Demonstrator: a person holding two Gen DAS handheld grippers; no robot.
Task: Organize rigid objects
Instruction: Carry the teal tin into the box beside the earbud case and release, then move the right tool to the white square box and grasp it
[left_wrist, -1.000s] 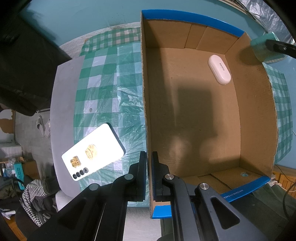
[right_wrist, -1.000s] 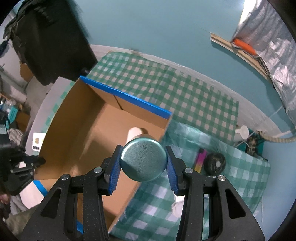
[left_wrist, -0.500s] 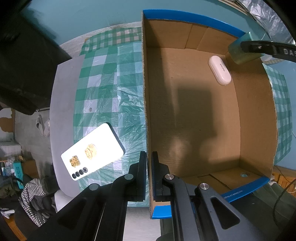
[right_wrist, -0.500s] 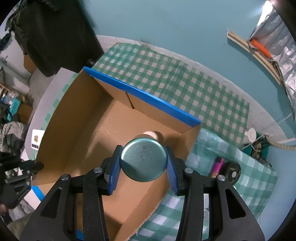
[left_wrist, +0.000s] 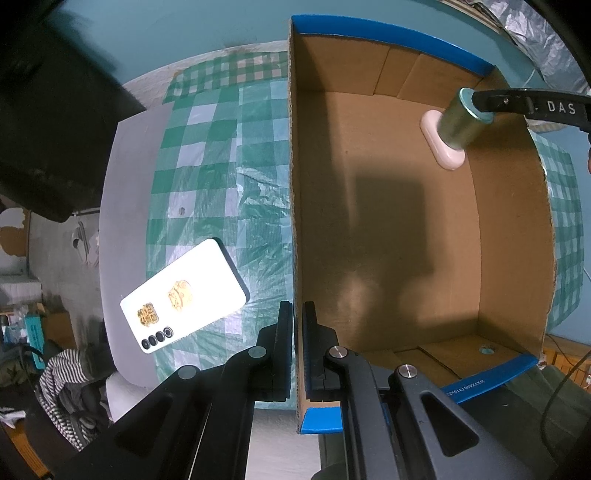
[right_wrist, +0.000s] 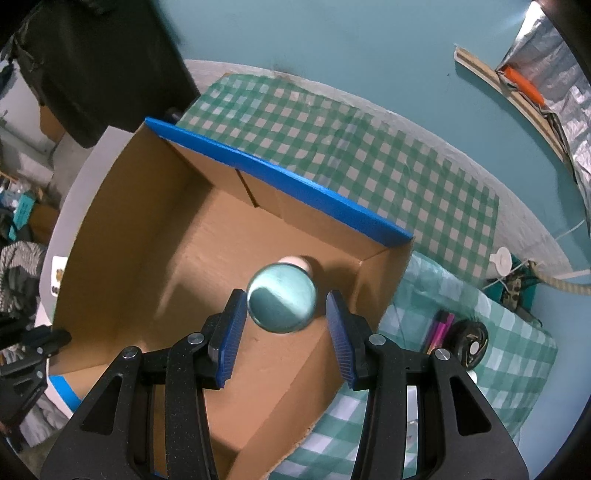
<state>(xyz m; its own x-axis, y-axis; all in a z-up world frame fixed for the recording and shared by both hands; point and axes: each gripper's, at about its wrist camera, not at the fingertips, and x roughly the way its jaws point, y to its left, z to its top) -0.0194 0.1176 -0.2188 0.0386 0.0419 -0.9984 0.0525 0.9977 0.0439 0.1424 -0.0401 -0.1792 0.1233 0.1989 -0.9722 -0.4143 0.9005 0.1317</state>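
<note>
An open cardboard box (left_wrist: 388, 221) with blue-taped edges stands on a green checked cloth (left_wrist: 221, 166). My left gripper (left_wrist: 297, 314) is shut on the box's near-left wall, which runs up between the pads. A white oval case (left_wrist: 448, 157) lies in the box's far right corner. Over the same corner (right_wrist: 147, 240) hangs my right gripper (right_wrist: 285, 295). A teal metal can (right_wrist: 281, 299) shows blurred just past its blue pads, with a gap on the right side. In the left wrist view the can (left_wrist: 458, 123) hangs tilted over the case, under the right finger (left_wrist: 517, 105).
A white phone (left_wrist: 183, 297) lies face down on the cloth left of the box. Right of the box are a pink marker (right_wrist: 439, 325), a black round object (right_wrist: 469, 341) and a small white lid (right_wrist: 502, 260). A dark bulky shape fills the far left.
My right gripper carried the can from outside the box's right wall to over its far corner and sank. The can now looks smaller and blurred, clear of the pads. The left gripper kept still.
</note>
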